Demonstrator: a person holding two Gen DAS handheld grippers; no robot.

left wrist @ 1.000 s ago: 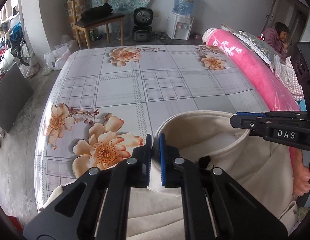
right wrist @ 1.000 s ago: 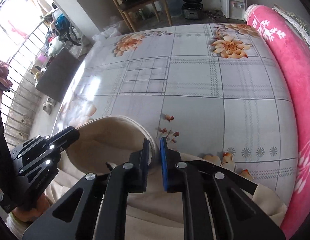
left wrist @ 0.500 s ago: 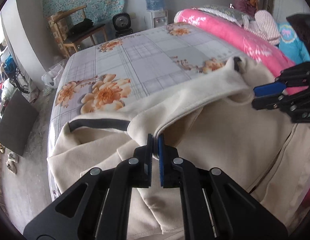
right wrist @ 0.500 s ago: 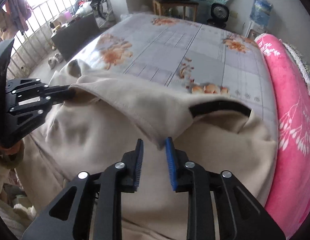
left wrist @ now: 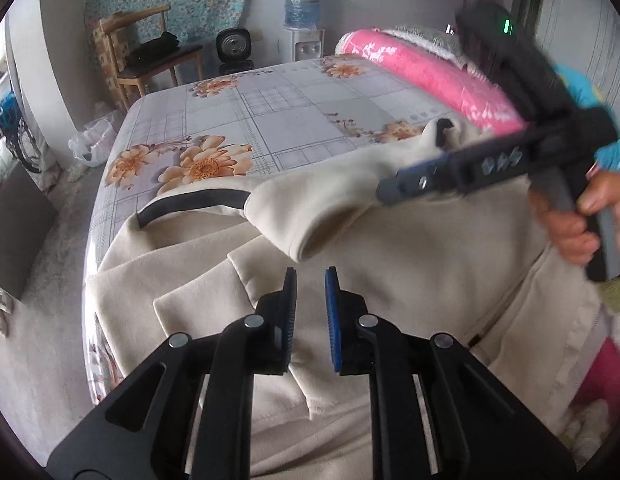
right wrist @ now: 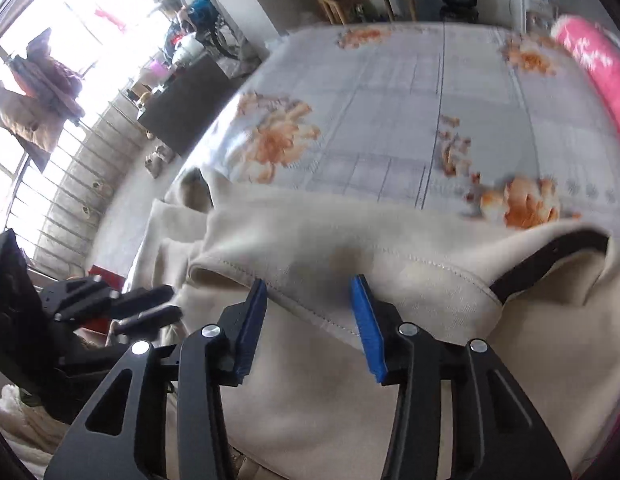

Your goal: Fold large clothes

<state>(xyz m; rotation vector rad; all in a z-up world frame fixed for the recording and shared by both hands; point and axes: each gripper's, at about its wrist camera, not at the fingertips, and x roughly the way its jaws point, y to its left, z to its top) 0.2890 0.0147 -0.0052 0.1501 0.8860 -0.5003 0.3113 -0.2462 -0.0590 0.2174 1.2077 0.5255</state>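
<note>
A large cream hooded garment (left wrist: pixel 410 264) with black cuff bands (left wrist: pixel 189 205) lies on the near part of the bed; its hood is folded back over its body. It also fills the lower right wrist view (right wrist: pixel 350 248). My left gripper (left wrist: pixel 310 284) is open and empty just above the garment, short of the folded hood edge. My right gripper (right wrist: pixel 310 292) is open wide with the stitched hood edge lying between its fingers, not clamped. The right gripper also shows in the left wrist view (left wrist: pixel 394 188), blurred, over the hood.
The bed sheet (left wrist: pixel 293 120) is grey plaid with orange flowers. A rolled pink blanket (left wrist: pixel 430 76) lies along the right edge. Beyond the bed stand a wooden chair (left wrist: pixel 149 60), a fan (left wrist: pixel 233 46) and a water dispenser (left wrist: pixel 303 20). A railing and window (right wrist: pixel 69 160) are at left.
Both grippers carried the hood back toward me over the garment's body, then opened and let it go. The left gripper has drawn back from the hood edge.
</note>
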